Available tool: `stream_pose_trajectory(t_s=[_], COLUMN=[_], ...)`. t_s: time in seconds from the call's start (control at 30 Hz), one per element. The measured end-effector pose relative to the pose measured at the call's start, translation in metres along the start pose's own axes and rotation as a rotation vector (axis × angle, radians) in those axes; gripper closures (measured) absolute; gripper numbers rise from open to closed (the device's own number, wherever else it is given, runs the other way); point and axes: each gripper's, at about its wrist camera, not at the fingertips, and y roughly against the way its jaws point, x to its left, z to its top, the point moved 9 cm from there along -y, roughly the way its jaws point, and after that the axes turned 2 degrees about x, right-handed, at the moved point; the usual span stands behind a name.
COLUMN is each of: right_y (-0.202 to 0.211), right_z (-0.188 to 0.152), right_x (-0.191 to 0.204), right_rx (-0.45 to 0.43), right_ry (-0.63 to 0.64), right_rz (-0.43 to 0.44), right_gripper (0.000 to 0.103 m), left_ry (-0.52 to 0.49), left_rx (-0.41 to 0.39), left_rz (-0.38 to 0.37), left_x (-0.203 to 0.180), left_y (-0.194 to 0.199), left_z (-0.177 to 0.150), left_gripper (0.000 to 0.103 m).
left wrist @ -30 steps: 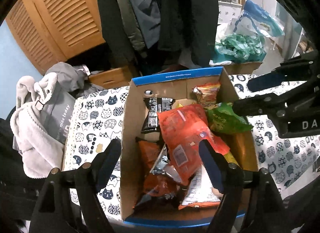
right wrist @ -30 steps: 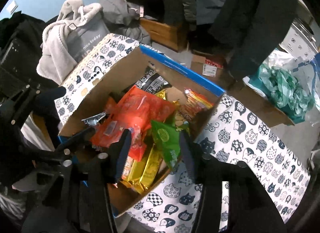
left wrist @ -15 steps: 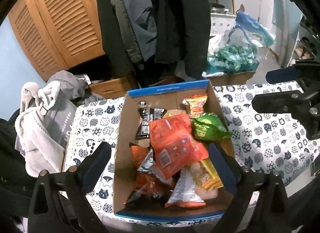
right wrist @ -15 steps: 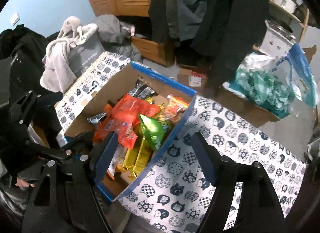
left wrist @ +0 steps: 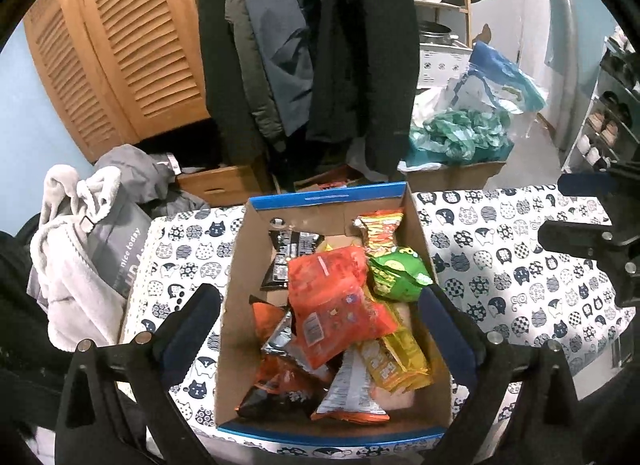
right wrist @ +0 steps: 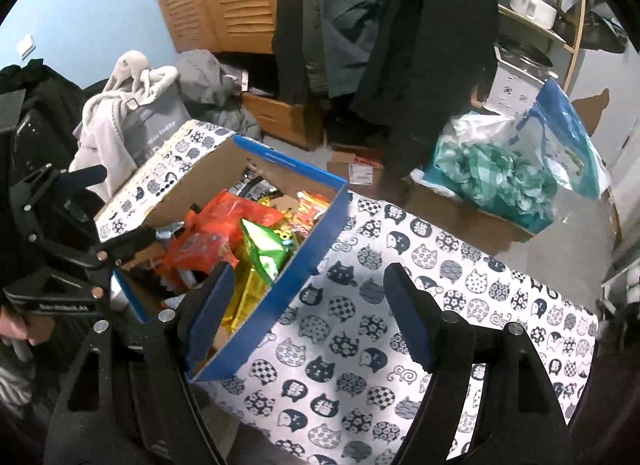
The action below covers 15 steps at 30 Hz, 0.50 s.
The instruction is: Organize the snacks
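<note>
Cardboard box [left wrist: 236, 305] with blue rim sits on cat-print tabletop [left wrist: 520, 265], toward its left part; snack packets all inside, none seen loose on the cloth. Contents heaped, not sorted: large orange-red bag [left wrist: 332, 305] uppermost and slanted, green bag [left wrist: 396, 273] against right wall, yellow packs [left wrist: 404, 357] below it, black wrapper [left wrist: 288, 253] toward far wall, striped orange packet [left wrist: 378, 225] upright in far right corner, dark orange bags [left wrist: 276, 377] and a silvery-backed packet [left wrist: 348, 389] near front edge. Left hand-held gripper [left wrist: 320, 329] hangs above box, fingers spread apart either side of it, grasping nothing; likely so placed to survey or reach the pile. Right hand-held gripper [right wrist: 308, 317] likewise released and empty, over bare cloth just right of box wall [right wrist: 292, 277], perhaps marking free space for laying packets out. Labels unreadable at this distortion, so brands uncertain. Scene fits either packets gathered into box already, or packets awaiting sorting out of it; cannot settle which.
</note>
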Motion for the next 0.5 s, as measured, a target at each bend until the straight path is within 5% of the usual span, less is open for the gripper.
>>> stream_pose_trajectory(t_s=[0.5], right_y=[-0.009], right_z=[-0.016], right_x=[-0.031], right_rx=[0.013], right_ry=[-0.052], right_rz=[-0.001], right_gripper=[0.027], left_ry=[-0.103], left_rx=[0.01], left_rz=[0.027], left_x=[-0.029], left_y=[-0.005], left_z=[0.001], left_gripper=[0.002])
